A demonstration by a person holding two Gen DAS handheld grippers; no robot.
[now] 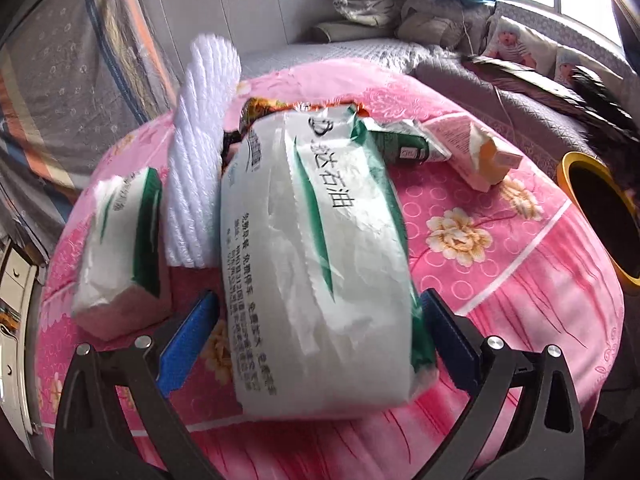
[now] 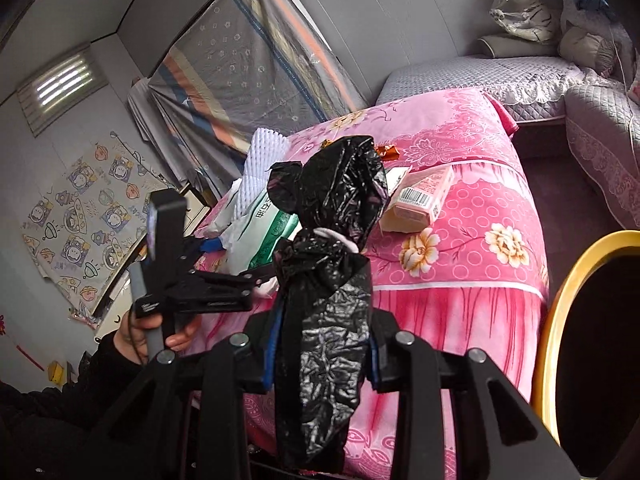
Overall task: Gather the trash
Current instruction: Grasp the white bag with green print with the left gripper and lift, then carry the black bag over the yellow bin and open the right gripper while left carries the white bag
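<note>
A large white and green tissue pack (image 1: pixel 316 248) lies on the pink flowered cover (image 1: pixel 500 288). My left gripper (image 1: pixel 320 336) is open, its blue fingers (image 1: pixel 192 340) on either side of the pack's near end. A smaller tissue pack (image 1: pixel 120 248), a white foam net (image 1: pixel 200 152), a green wrapper (image 1: pixel 408 144) and a pink carton (image 1: pixel 476 152) lie around it. My right gripper (image 2: pixel 320 360) is shut on a tied black plastic bag (image 2: pixel 332 264), held upright above the cover's near edge. The left gripper (image 2: pixel 224 276) also shows in the right wrist view, by the tissue pack (image 2: pixel 264 232).
A yellow-rimmed black bin (image 2: pixel 560 320) stands at the right; it also shows in the left wrist view (image 1: pixel 600 216). A grey quilted sofa (image 2: pixel 600 128) runs along the back and right. A folded mattress (image 2: pixel 248 68) leans on the left wall.
</note>
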